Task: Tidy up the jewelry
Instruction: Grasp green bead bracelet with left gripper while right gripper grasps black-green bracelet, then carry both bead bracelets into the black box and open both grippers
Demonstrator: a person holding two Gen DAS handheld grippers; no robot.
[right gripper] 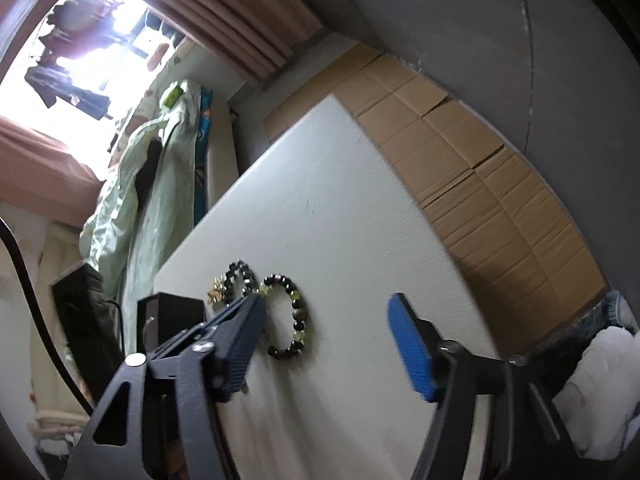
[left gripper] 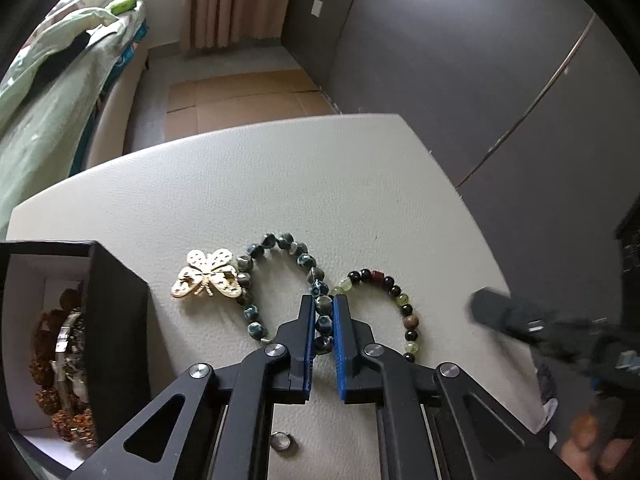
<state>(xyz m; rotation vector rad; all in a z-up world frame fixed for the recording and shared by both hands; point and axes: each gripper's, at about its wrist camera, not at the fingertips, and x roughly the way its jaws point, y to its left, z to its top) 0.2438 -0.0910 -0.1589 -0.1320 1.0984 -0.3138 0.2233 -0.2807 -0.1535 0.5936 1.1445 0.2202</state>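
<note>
My left gripper is shut on the teal beaded bracelet, its blue pads pressing a bead on the loop's right side, down on the white table. A gold butterfly ornament touches that bracelet's left side. A mixed bracelet of black, green and red beads lies just to the right. In the right wrist view my right gripper stands open above the table, with the mixed bracelet lying between and beyond its fingers, untouched. Part of the right gripper shows blurred at the right of the left wrist view.
A black box with a white inside stands at the table's left and holds brown beaded pieces. A small ring lies under my left gripper. Flattened cardboard covers the floor beyond the table. A bed stands to the left.
</note>
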